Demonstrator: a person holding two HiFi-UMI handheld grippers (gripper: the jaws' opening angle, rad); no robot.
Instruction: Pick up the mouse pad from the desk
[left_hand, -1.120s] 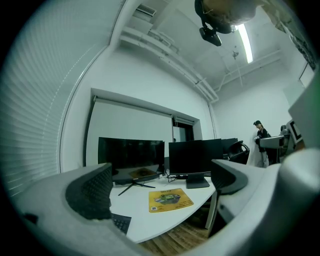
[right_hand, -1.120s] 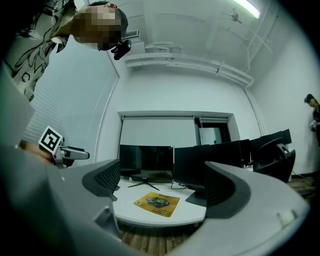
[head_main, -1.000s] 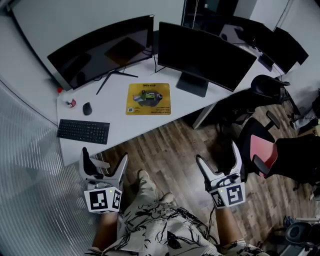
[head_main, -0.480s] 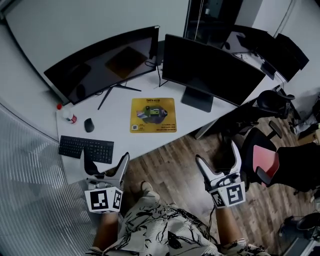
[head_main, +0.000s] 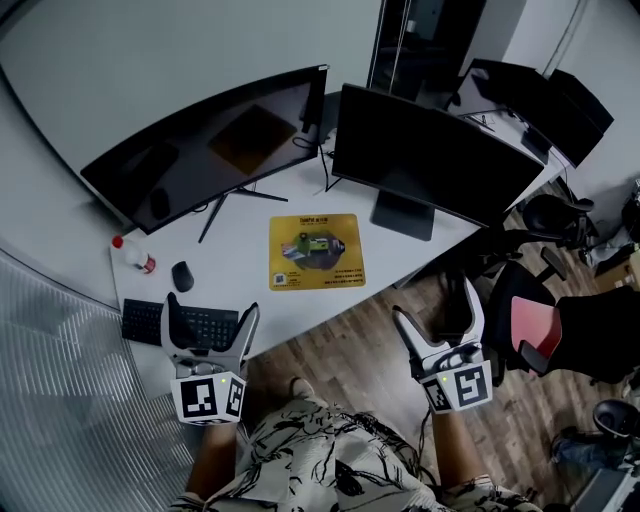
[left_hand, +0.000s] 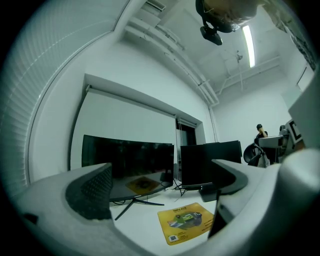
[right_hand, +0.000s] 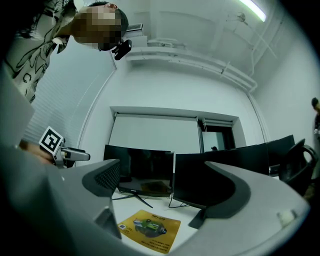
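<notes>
At the far left of the tabletop (head_main: 235, 255) a small bottle (head_main: 134, 254) is standing. A mouse (head_main: 182, 276) is sitting just beside it, and a keyboard (head_main: 200, 325) is lying near the front edge. The left tongs (head_main: 212, 318) are showing in front of that keyboard in the head view, spread wide and holding nothing. Their own view is showing only open air between the jaws, with the pad (head_main: 316, 250) beyond.

The pad is lying flat on the tabletop, just in front of the gap between the left monitor (head_main: 220, 140) and the right monitor (head_main: 430, 155), and well apart from both tongs. It is looking thin, light and floppy, yellow with a printed picture. Its underside is probably clinging to the surface, so I am judging that a plain pinch from above is likely to slip. A jaw will probably be needing to slide under an edge first. The near edge, or the near right corner lying close to the tabletop's front edge, is looking like the best place to take hold. Once lifted, the pad will likely be drooping from that one pinch rather than staying level.

Further right, the right tongs (head_main: 437, 312) are hanging over the wooden floor (head_main: 345, 345), short of the tabletop, also spread and empty.
</notes>
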